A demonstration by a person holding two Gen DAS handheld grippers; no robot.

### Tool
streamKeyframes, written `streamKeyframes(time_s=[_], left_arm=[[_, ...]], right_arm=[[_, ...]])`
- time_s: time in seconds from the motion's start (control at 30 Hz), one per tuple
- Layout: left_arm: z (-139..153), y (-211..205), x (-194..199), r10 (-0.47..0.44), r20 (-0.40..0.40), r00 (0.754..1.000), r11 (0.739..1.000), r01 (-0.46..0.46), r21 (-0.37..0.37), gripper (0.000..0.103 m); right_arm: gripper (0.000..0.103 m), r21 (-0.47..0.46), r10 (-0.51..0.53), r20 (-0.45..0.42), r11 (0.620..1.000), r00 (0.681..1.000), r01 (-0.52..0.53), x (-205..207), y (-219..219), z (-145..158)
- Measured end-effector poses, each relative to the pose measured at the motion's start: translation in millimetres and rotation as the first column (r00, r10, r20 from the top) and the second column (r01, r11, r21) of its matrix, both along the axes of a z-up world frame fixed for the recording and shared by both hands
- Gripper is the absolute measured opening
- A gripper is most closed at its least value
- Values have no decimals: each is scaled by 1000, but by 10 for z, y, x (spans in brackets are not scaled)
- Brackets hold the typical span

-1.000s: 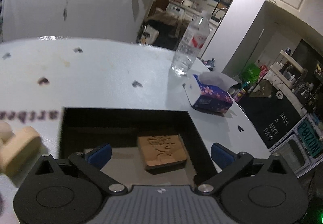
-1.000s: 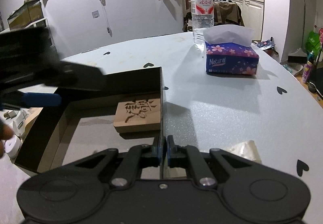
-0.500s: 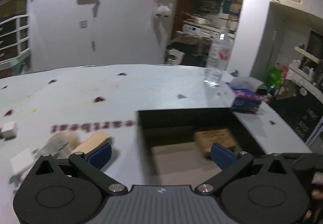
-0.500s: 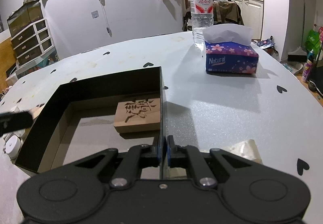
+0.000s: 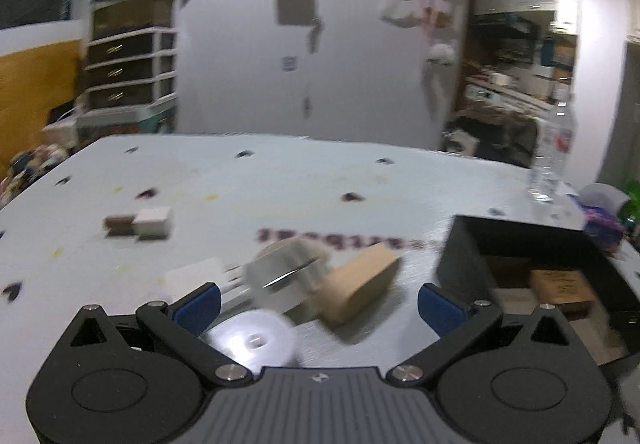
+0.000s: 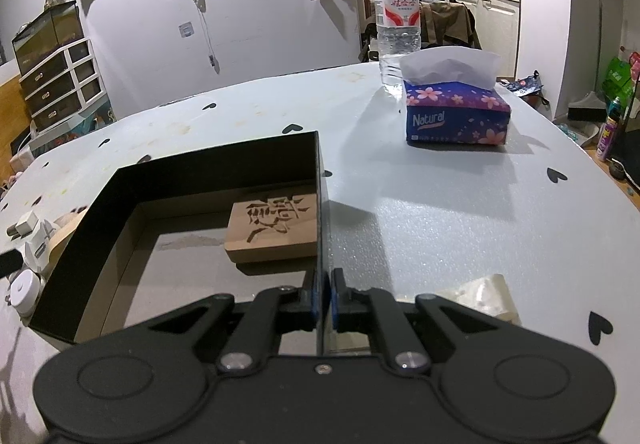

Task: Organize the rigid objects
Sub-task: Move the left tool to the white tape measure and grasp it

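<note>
At the near right wall of the black box [image 6: 200, 180], my right gripper [image 6: 323, 298] is pinched tight on the thin upright edge, its blue pads pressed against either side of the wall. Just beyond the fingertips, inside the box on its cardboard floor, lies the carved wooden block [image 6: 274, 228], flat and tucked against that same wall. Farther out on the pale table [image 6: 440, 212] sit a blue floral tissue box [image 6: 456, 116] and, just behind it, a clear water bottle [image 6: 396, 20].

My left gripper [image 5: 318, 302] stands wide with nothing between its blue pads [image 5: 198, 304]. Directly ahead of it (the view is blurred) I make out a plain wooden block [image 5: 360, 284] lying tilted on the table, a clear plastic piece [image 5: 286, 276] touching its left side, and a white round disc [image 5: 250, 340] nearest the gripper. Well apart to the left sit a small brown and white block pair [image 5: 138, 224].
</note>
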State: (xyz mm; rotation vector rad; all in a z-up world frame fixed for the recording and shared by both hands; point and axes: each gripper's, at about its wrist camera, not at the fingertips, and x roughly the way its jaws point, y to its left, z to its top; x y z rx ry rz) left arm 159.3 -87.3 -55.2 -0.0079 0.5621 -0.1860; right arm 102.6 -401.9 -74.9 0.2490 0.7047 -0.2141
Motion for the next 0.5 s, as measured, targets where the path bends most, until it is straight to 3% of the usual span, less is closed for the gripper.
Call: streamKeyframes(time_s=[0.17,0.27,0.37,0.5], left_arm=[[-161,175,62,68,-37,997,998,-68,3,100],[-259,203,99,94,-61,994,995,-93,24,83],[-348,222,136,112,-90,990,993,-110,30,73],[-379,203,138,125,-72,990,991,-121,52,73]], right_arm=[[7,0,0,-1,1000,1000,0,3,1,-1],[7,1,-1,-3,1000,1000,1,3,1,-5],[7,1,-1,-3,1000,1000,1,5,0,-7],[7,1,-2,-4,1000,1000,2,7,-2,-10]])
